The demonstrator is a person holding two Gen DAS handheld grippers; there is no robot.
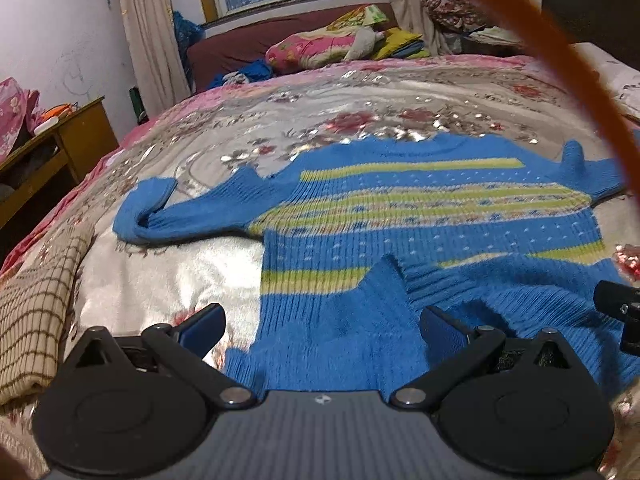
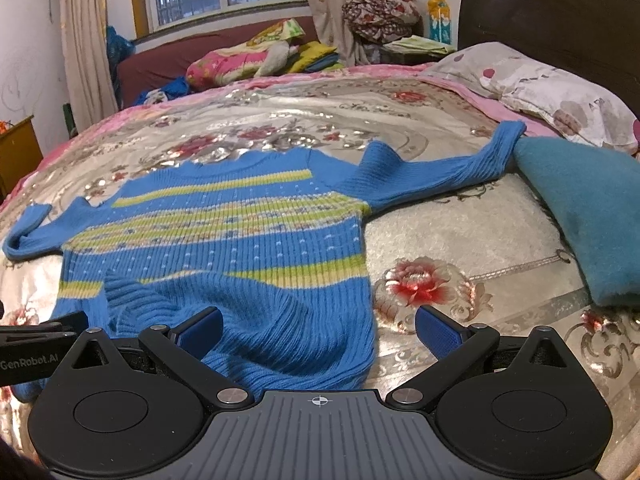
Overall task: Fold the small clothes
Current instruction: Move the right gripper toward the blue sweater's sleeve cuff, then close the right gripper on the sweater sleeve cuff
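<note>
A small blue knit sweater with yellow-green stripes lies flat on the bed, neck away from me, both sleeves spread out; its hem is rumpled near me. It also shows in the right wrist view. My left gripper is open, its fingers straddling the hem's left part. My right gripper is open over the hem's right corner. Part of the right gripper shows at the left view's right edge, and part of the left gripper at the right view's left edge.
The bed has a floral silver-pink cover. A teal folded cloth and a pillow lie to the right. A checked cloth lies at left, beside a wooden nightstand. An orange cable crosses the left view.
</note>
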